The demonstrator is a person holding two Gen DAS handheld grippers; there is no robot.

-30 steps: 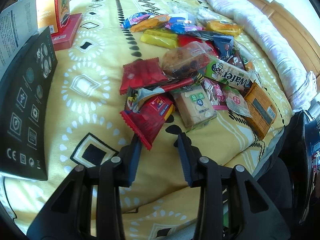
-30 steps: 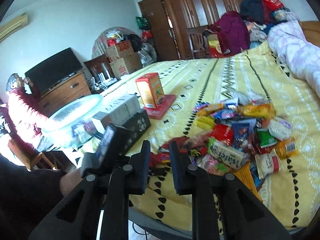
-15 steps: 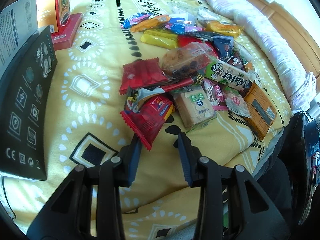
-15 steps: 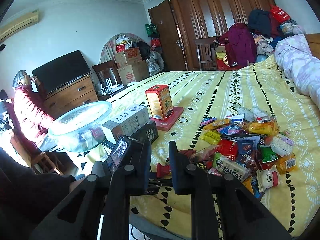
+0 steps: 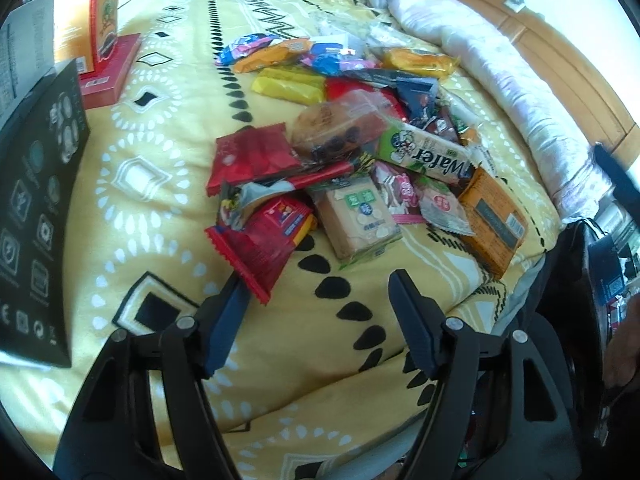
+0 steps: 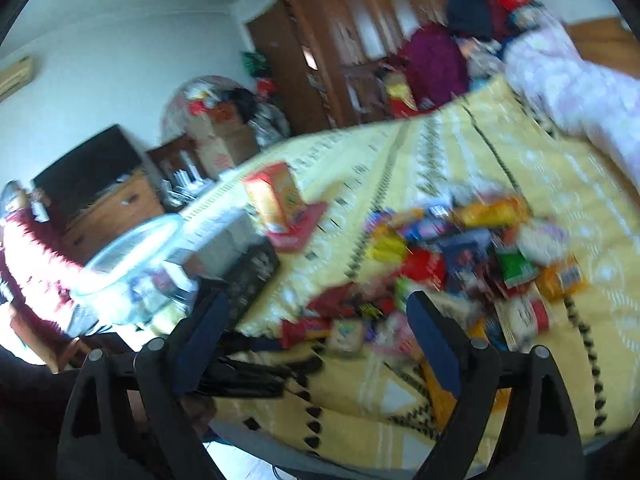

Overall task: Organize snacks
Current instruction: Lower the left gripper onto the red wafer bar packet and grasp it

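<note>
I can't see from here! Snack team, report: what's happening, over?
Both hand-held grippers, left and right, just opened, empty. Snack pile unsorted on yellow bedspread. Red packet nearest left; nothing blocking.

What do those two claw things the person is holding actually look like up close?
Both look alike. The left claw and the right claw each have two flat dark-blue pads set on black plastic arms shaped like open triangular frames, joined with small silver pins. No cables or markings show on either.
</note>
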